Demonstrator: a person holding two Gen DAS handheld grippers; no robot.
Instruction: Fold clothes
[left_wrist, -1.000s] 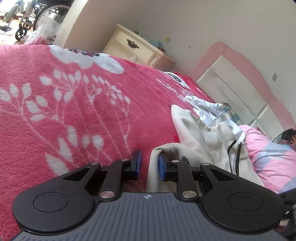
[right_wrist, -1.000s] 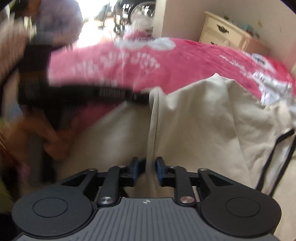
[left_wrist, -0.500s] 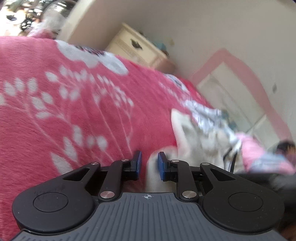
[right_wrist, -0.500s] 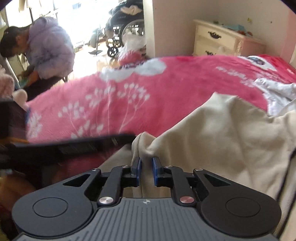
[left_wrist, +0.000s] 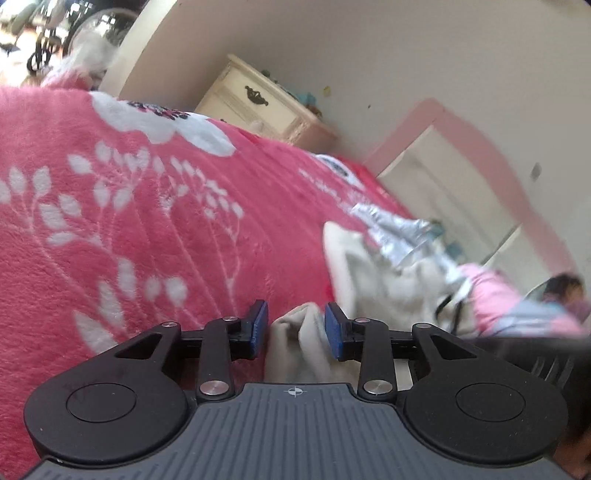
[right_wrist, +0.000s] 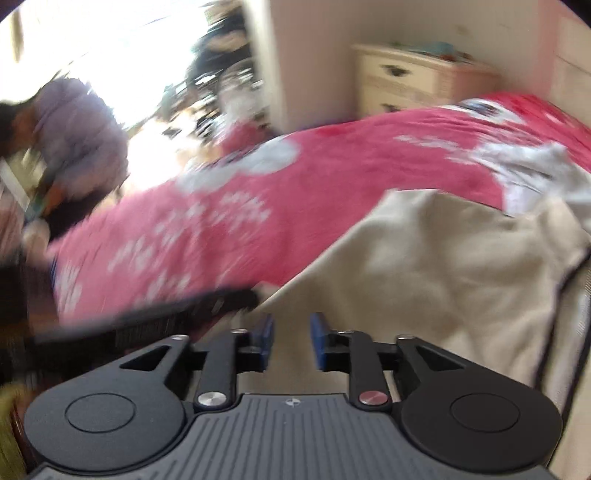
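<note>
1. The pink blanket (left_wrist: 110, 229) covers the bed and lies bare to the left of the cream garment (left_wrist: 373, 280); a pale nightstand (left_wrist: 258, 107) and the pink headboard (left_wrist: 480, 155) close off its far edge.
2. The left tongs (left_wrist: 295, 328) are opening: a bunched fold of the cream garment stands between the blue pads, against the right pad and clear of the left one.
3. The right tongs (right_wrist: 291, 341) are opening too, pads apart above flat cream cloth, pressing on nothing.
4. Only the right view, which is blurred, shows the garment spread wide (right_wrist: 443, 273), the left tool's black body (right_wrist: 166, 321) and a person in a purple jacket (right_wrist: 81, 125).
</note>
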